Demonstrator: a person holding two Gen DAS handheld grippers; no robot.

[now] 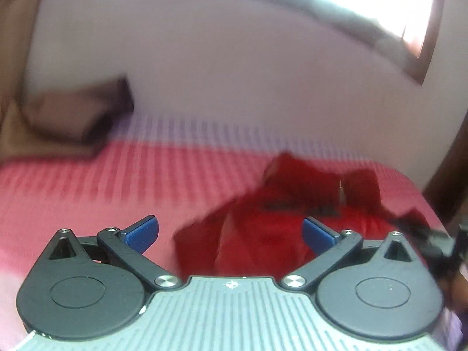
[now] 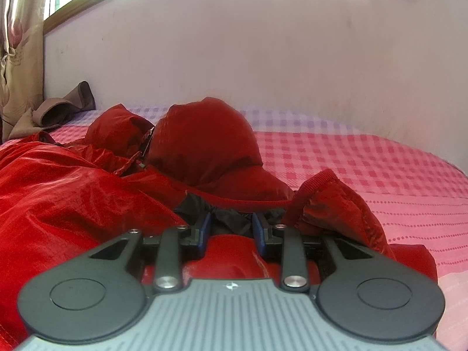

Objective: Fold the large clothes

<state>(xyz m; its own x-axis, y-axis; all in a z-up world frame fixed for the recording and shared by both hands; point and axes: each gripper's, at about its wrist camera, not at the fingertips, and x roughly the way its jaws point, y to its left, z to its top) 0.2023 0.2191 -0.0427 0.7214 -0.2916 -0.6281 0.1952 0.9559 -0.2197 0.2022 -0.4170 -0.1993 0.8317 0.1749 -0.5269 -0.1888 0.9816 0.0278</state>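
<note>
1. Checked pink bedspread under a pale wall carries the red jacket, heaped from centre toward 9 o'clock in the right view.
2. Right gripper is clenched on the jacket's dark-lined edge.
3. Left gripper hangs released, jaws wide, nothing between them.
4. Likely best: it takes the matching edge so the fold lands flat.
5. Brown cloth lies at 10 o'clock, well apart; the puffed hood may bulk the fold.
</note>
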